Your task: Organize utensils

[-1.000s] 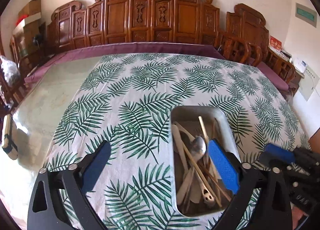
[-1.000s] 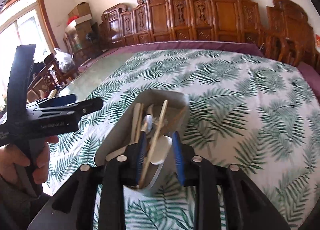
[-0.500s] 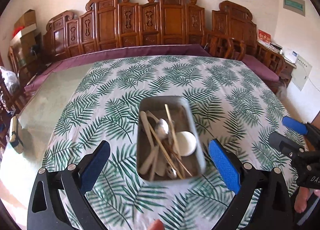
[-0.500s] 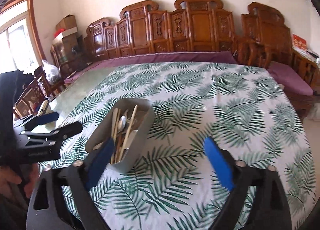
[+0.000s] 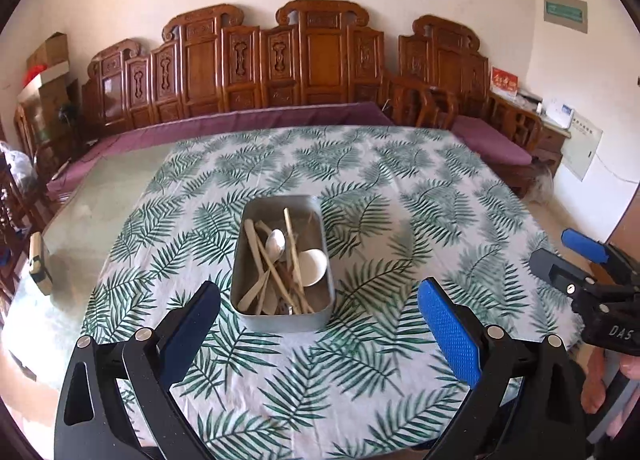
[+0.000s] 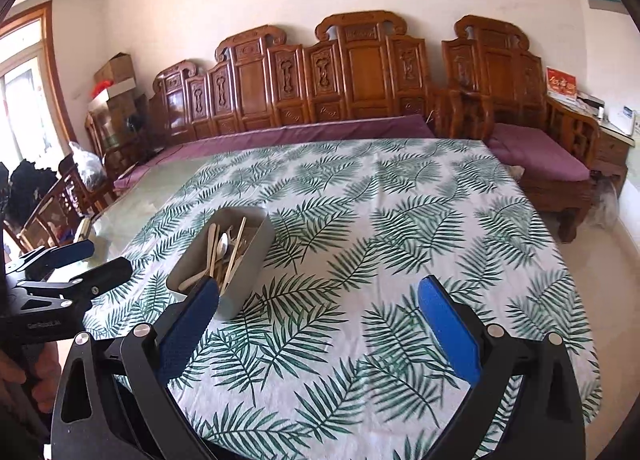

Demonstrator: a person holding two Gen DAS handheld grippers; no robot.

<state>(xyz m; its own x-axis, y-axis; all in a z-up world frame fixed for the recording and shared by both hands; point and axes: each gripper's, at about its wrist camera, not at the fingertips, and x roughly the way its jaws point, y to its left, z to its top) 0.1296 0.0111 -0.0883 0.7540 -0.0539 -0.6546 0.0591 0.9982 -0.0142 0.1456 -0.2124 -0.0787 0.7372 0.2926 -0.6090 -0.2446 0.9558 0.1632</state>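
Note:
A grey metal tray [image 5: 312, 320] stands on the leaf-print tablecloth [image 5: 400, 188]. It holds wooden chopsticks, wooden spoons, a metal spoon [image 5: 276, 242] and a white spoon [image 5: 312, 266] in a loose pile. My left gripper [image 5: 318, 334] is open and empty, held above the table just in front of the tray. My right gripper [image 6: 318, 334] is open and empty, right of the tray [image 6: 252, 260], which shows past its left finger. Each gripper shows at the edge of the other's view.
Carved wooden benches [image 5: 280, 68] with purple cushions line the far and right sides of the table. Bare glass tabletop [image 5: 100, 188] lies left of the cloth, with a small object [image 5: 38, 264] at its left edge. Chairs and boxes stand at far left.
My right gripper opened, letting go of the tray's near end, and both grippers pulled back and up. The tray now rests on the cloth, farther from both.

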